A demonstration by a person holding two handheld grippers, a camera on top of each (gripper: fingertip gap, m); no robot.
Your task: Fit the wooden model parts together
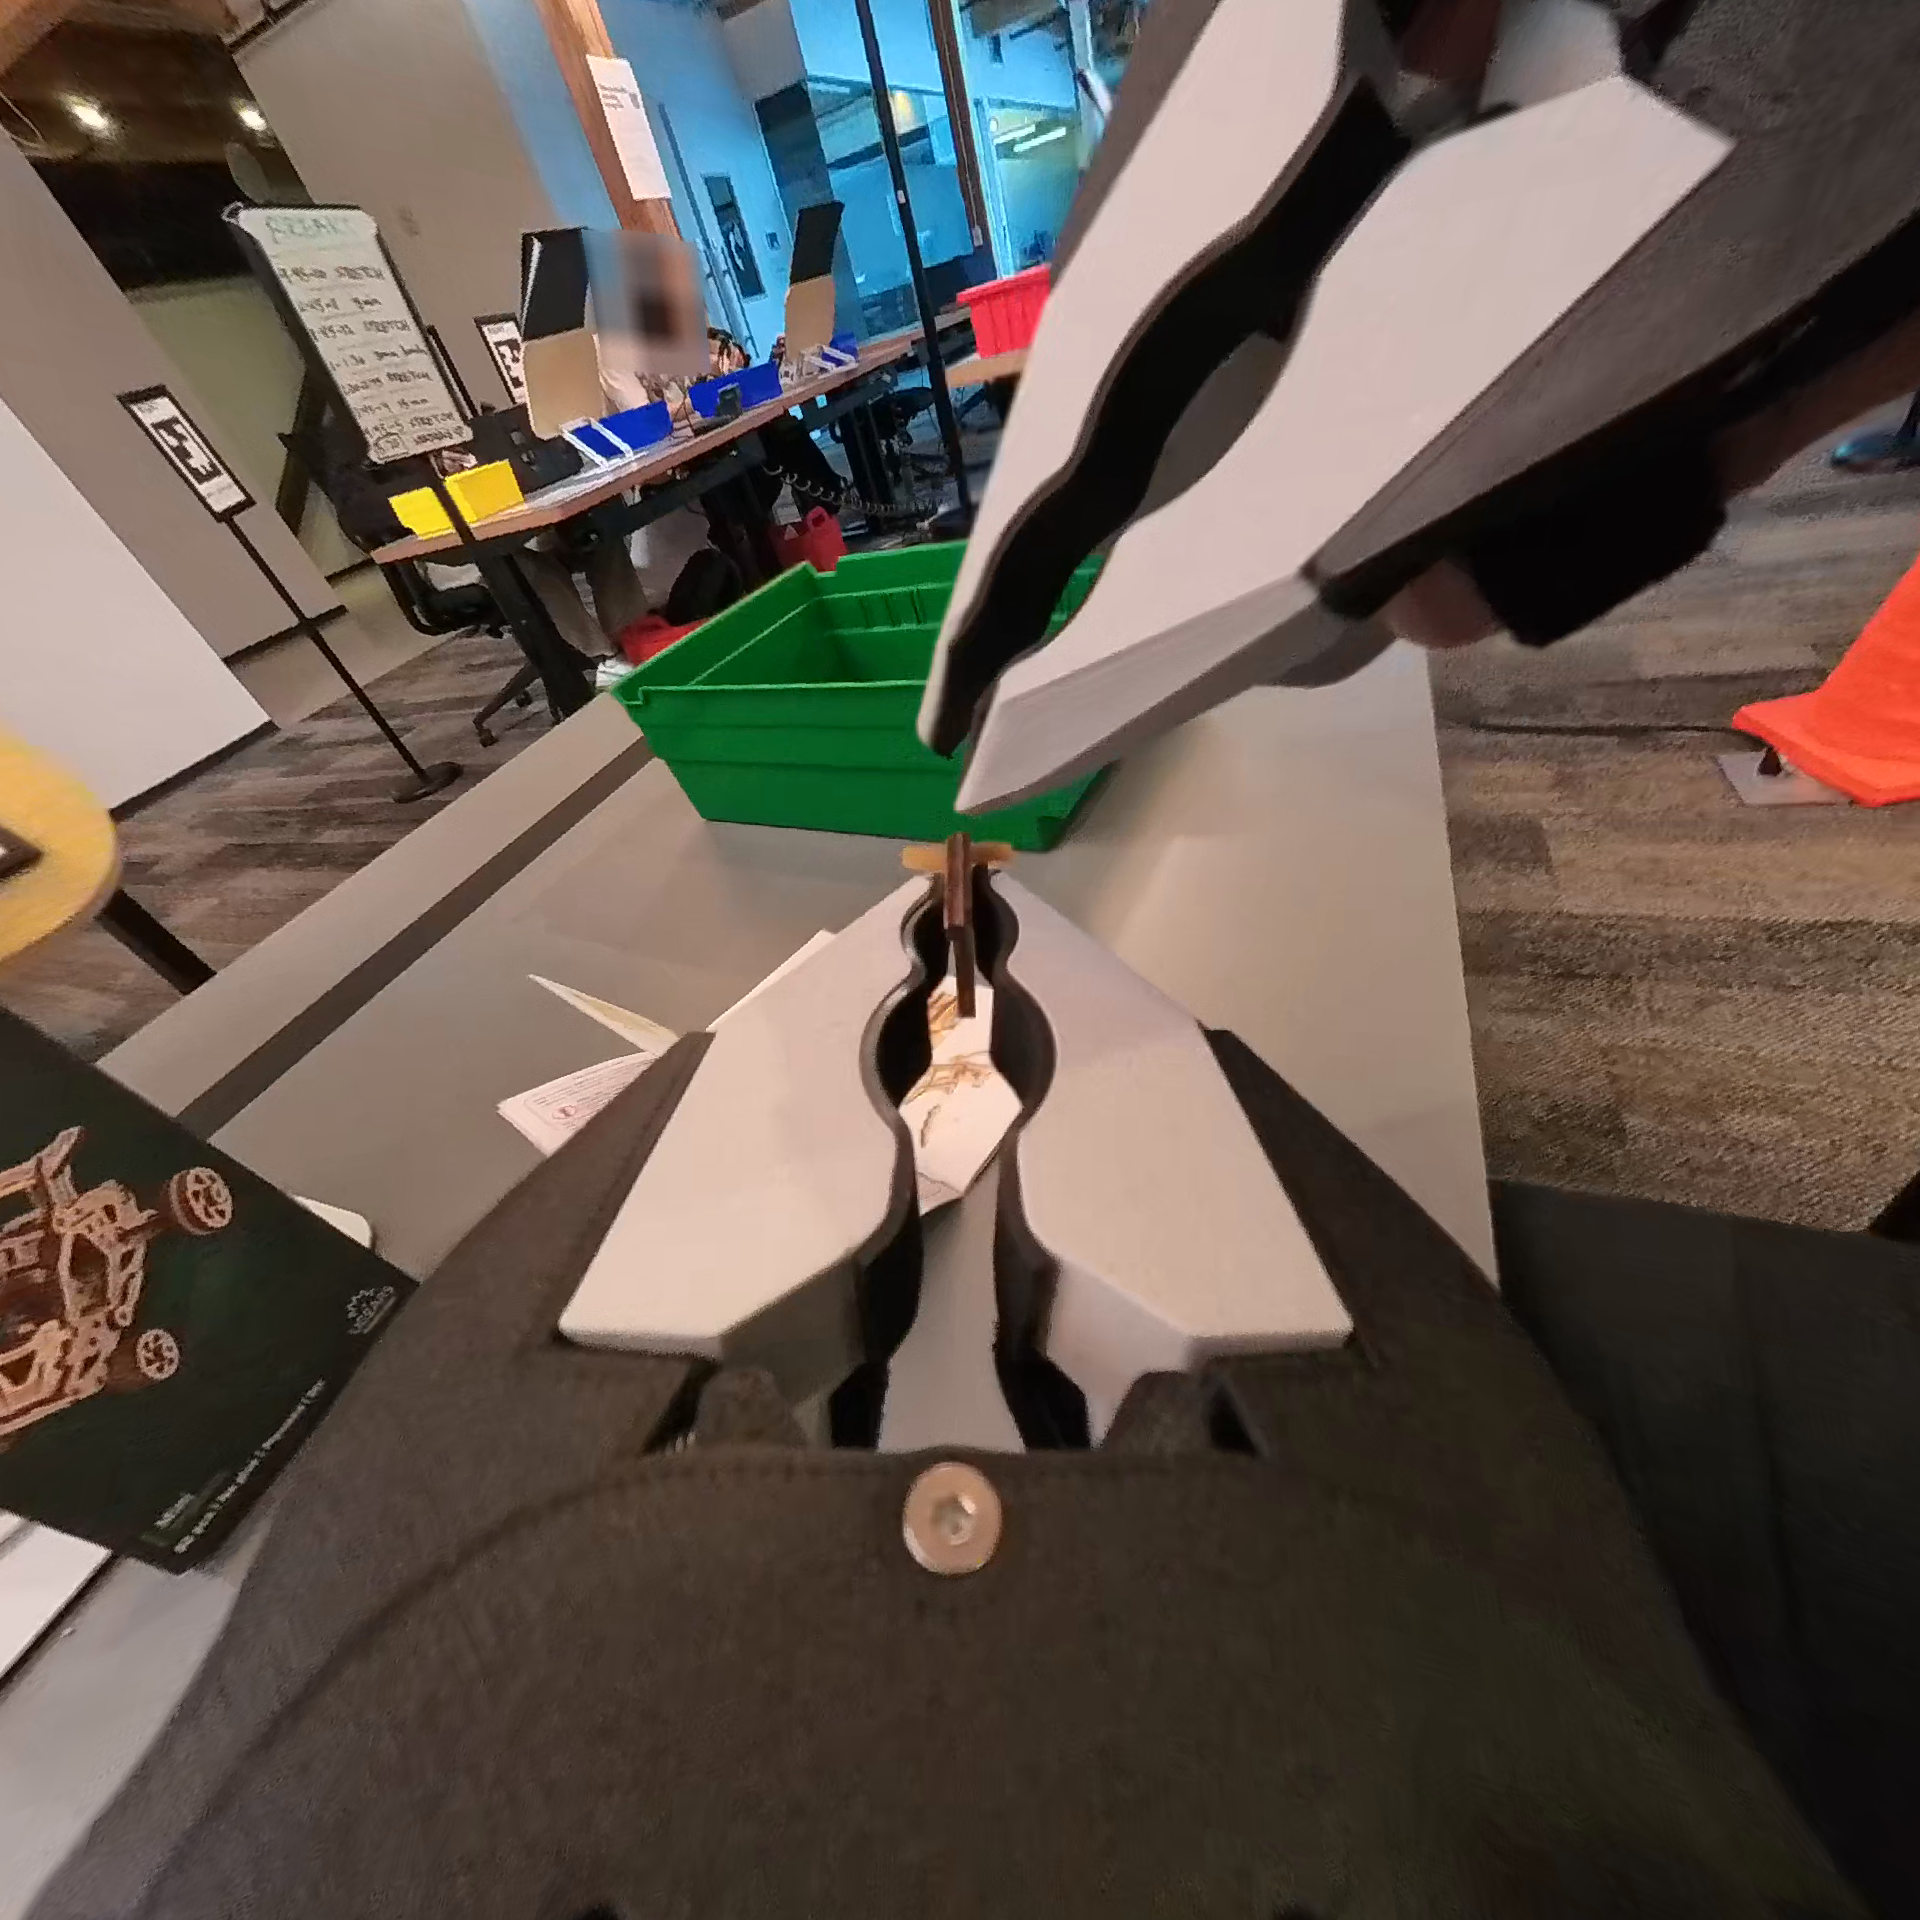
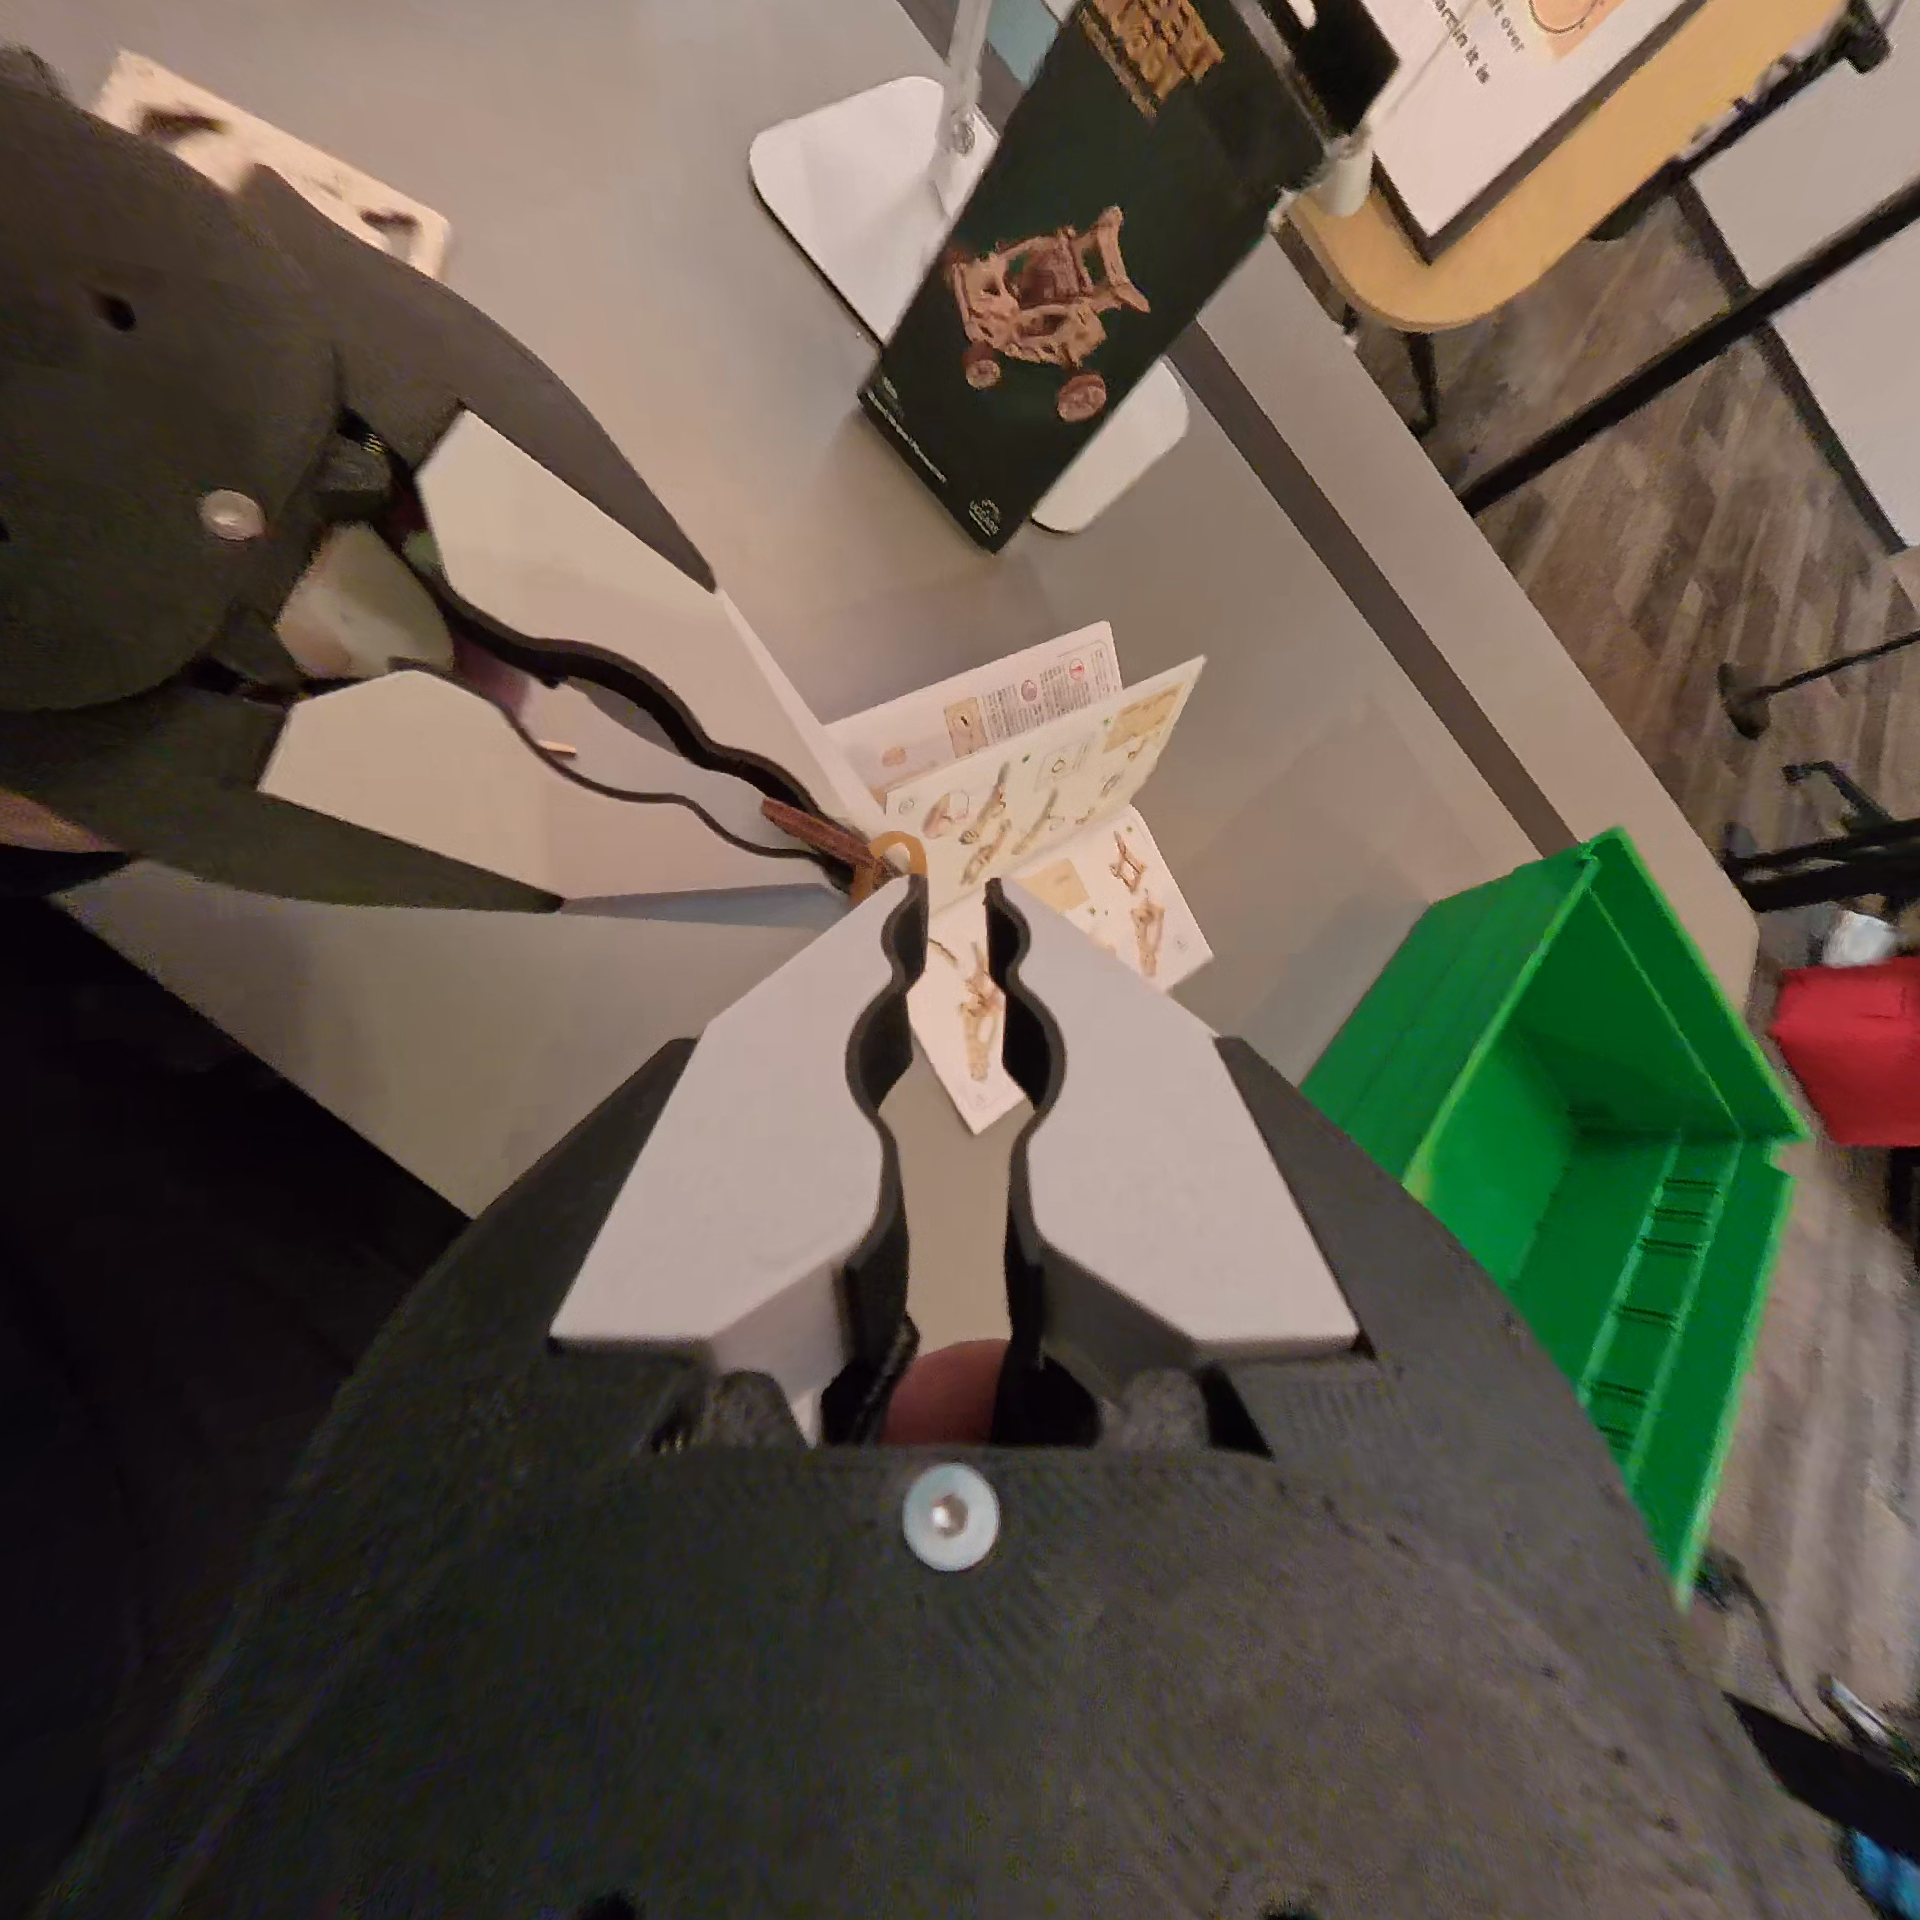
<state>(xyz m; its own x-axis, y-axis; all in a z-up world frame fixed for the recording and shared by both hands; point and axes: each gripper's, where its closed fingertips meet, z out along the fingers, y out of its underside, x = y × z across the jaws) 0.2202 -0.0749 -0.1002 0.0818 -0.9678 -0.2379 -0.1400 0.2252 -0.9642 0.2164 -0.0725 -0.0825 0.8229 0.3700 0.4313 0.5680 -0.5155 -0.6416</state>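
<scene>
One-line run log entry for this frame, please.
left gripper: clamps dark wooden strip with pale ring | right gripper: open, empty, beside ring

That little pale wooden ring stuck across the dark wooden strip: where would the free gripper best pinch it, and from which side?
Probably at one of the ends of the pale ring that jut out either side of the dark strip, coming from beyond the left gripper, whose closed tips clamp the strip just behind it. The right gripper is open with nothing in it, and already close to the ring.
</scene>
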